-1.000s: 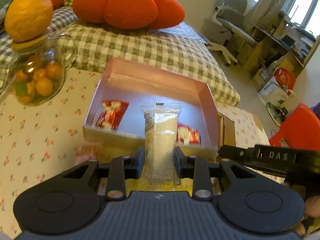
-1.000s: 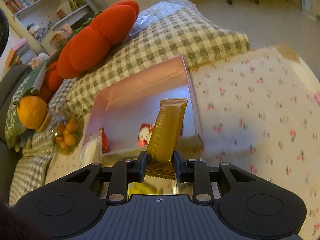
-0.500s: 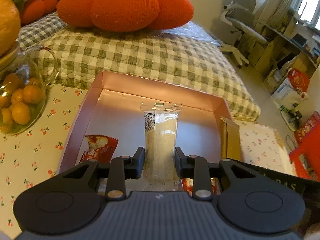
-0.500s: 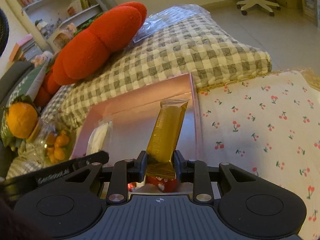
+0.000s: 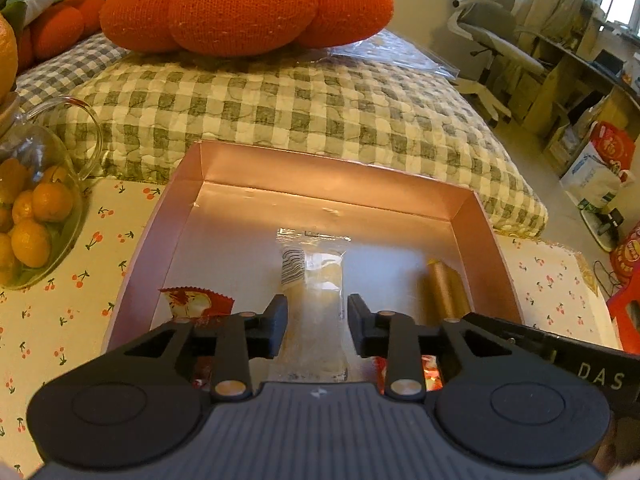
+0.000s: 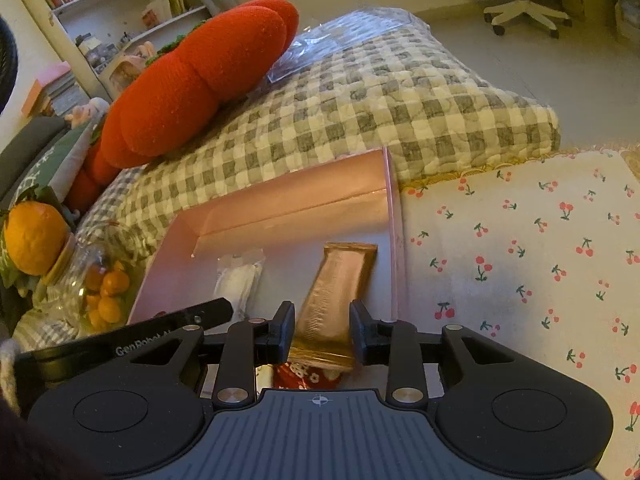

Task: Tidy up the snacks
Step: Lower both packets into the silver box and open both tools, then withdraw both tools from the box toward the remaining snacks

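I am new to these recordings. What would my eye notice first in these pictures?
First, the big red knitted cushion on the checked quilt behind the table. Then the pink box in the middle, where a clear packet and a gold bar lie between opening jaws.

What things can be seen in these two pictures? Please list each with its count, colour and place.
box: 1, pink, on the cherry-print cloth
clear snack packet: 1, transparent, middle of the box, between the left tongs
gold snack bar: 1, gold, right side of the box, between the right tongs
red snack packets: at least 2, red, near end of the box
glass jar: 1, clear, with small oranges, left of the box
cushion: 1, red-orange, on the checked quilt
left tongs: black, opening
right tongs: black, opening
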A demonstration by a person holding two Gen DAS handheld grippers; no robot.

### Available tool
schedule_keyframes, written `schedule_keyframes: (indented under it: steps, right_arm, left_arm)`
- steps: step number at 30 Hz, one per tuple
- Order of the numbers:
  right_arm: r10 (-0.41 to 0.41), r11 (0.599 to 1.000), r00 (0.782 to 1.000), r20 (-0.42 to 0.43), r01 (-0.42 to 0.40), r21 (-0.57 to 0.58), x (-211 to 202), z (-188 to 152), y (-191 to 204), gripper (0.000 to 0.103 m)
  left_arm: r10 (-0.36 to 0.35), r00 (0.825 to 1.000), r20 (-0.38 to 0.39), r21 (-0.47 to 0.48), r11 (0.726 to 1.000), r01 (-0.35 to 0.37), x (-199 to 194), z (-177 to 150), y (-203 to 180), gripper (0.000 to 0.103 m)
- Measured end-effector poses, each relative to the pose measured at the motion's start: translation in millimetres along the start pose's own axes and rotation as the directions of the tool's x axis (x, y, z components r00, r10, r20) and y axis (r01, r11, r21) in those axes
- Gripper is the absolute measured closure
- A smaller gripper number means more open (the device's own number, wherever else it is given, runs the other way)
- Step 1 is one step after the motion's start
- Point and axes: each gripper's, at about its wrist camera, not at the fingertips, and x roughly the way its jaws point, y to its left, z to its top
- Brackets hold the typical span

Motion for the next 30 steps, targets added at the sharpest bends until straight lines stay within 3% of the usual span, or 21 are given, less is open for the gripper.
schedule_keyframes:
  steps: [3, 8, 13, 19, 30]
  right_arm:
    - [-0.009, 1.0, 1.0, 0.001, 0.009, 0.008, -1.0, 0.2, -0.6, 0.063]
    - [-0.019, 1.0, 1.0, 0.001, 0.019, 0.013, -6.8, -0.6, 2.1, 0.061]
    - [-0.025, 1.0, 1.0, 0.009, 0.025, 0.003, -20.6, -3.3, 9.2, 0.051]
    - [-0.026, 1.0, 1.0, 0.007, 0.026, 0.007, -36.2, -9.0, 17.2, 0.036]
    - [-0.076, 0.997, 0.997, 0.003, 0.076, -0.009, -70.0, -26.3, 35.8, 0.021]
  left_arm:
    - [0.004, 1.0, 0.003, 0.003, 1.0, -0.004, -0.8, -0.9, -0.4, 0.059]
    - [0.001, 1.0, -0.003, 0.009, 1.0, -0.001, -4.7, -2.1, 0.8, 0.055]
    - [-0.002, 1.0, -0.004, 0.016, 1.0, 0.002, -18.0, -4.5, 4.2, 0.05]
    - [-0.003, 1.0, -0.005, 0.037, 0.999, 0.004, -38.6, -9.0, 4.8, 0.039]
    - [-0.007, 1.0, -0.021, 0.047, 0.999, 0.008, -73.8, -27.2, 13.9, 0.017]
